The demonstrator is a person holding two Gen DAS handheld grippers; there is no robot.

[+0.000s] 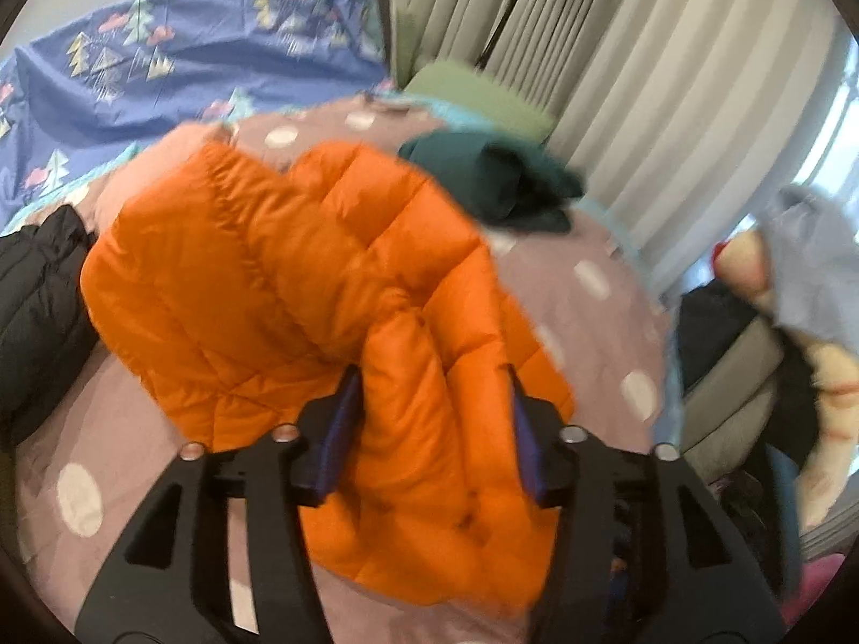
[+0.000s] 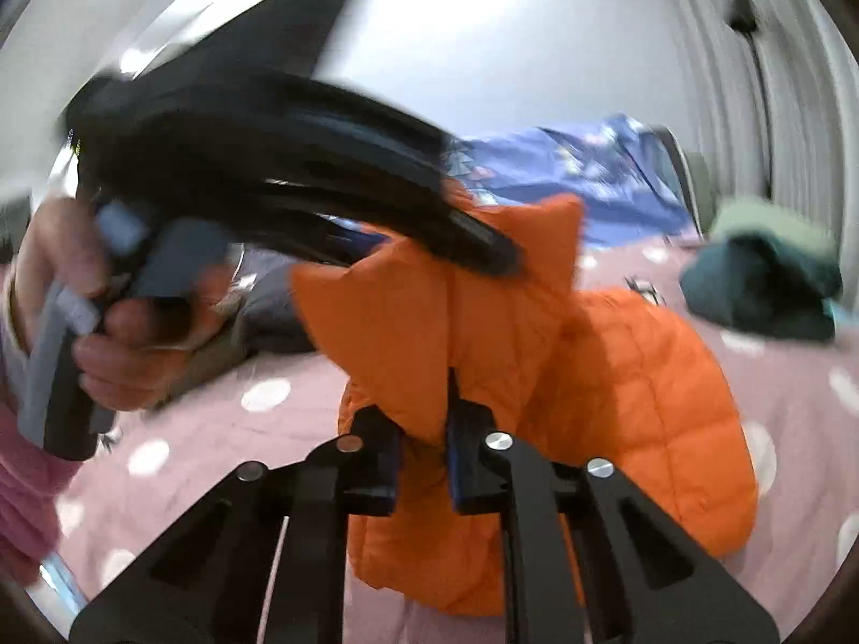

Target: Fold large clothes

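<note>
Clearly mid-fold: orange jacket [image 1: 300, 279] is lifted partly off the bed [image 1: 580, 290]. Right tongs [image 2: 424, 429] are clamped on its edge; left tongs [image 1: 435, 402] straddle a puffy fold, grip uncertain, likely for carrying it over.

We see a mauve white-dotted bedspread [image 1: 563, 268], a dark teal folded garment [image 1: 483, 182] on it, a blue tree-print sheet [image 1: 188, 64] behind, pale pleated curtains [image 1: 671, 80] beyond.
</note>
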